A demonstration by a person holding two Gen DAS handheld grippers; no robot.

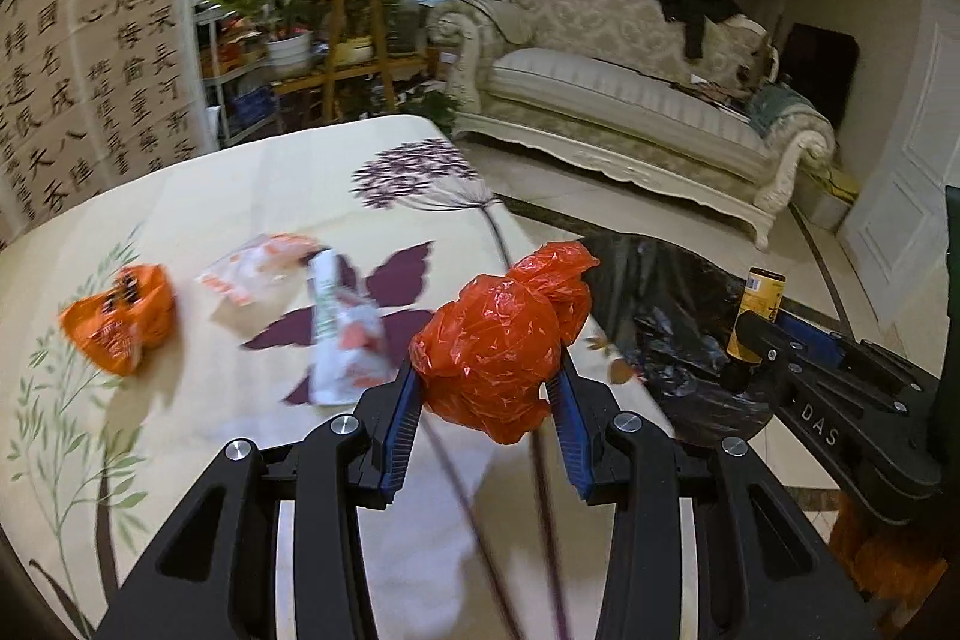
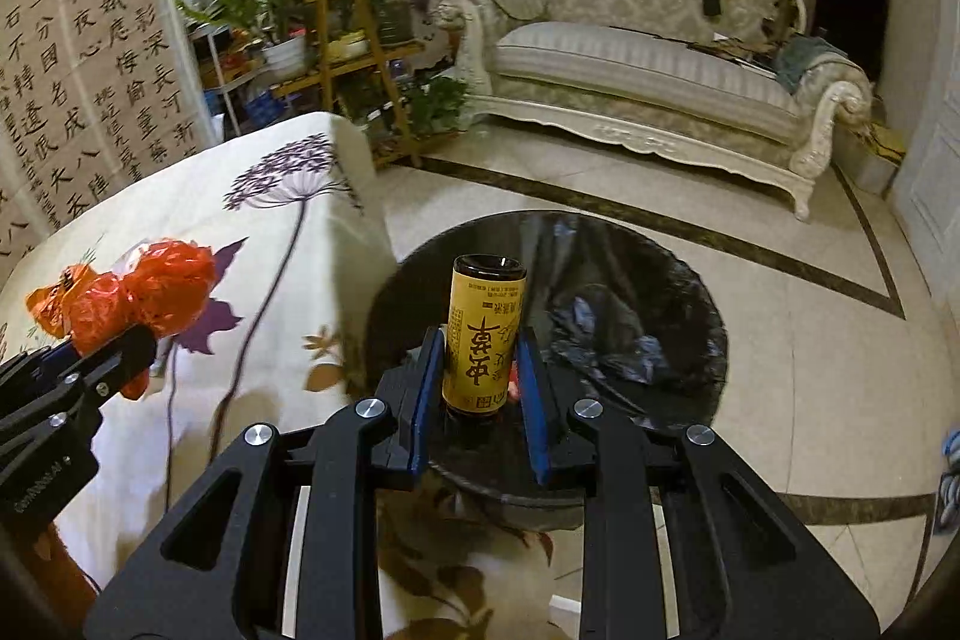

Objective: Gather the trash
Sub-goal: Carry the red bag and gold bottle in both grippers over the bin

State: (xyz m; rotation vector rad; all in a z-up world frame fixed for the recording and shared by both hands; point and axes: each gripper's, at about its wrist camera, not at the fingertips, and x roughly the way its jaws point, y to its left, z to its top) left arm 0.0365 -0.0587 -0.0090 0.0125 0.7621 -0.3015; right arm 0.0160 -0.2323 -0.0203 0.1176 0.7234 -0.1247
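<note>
My left gripper (image 1: 487, 388) is shut on a crumpled red plastic bag (image 1: 498, 340), held above the table's right edge. The same bag (image 2: 150, 289) shows at the left of the right wrist view. My right gripper (image 2: 480, 376) is shut on a yellow-labelled brown bottle (image 2: 483, 334), held upside down over the black-lined trash bin (image 2: 630, 334). The left wrist view catches that bottle (image 1: 757, 307) and bin (image 1: 678, 328) at its right. On the floral tablecloth (image 1: 210, 196) lie an orange wrapper (image 1: 120, 319), an orange-and-white packet (image 1: 252, 271) and a white wrapper (image 1: 345, 334).
The bin stands on the tiled floor right beside the table's edge. A cream sofa (image 2: 660, 70) lines the far wall, with plant shelves (image 2: 348, 46) at the back left. A calligraphy screen (image 1: 90, 58) stands behind the table.
</note>
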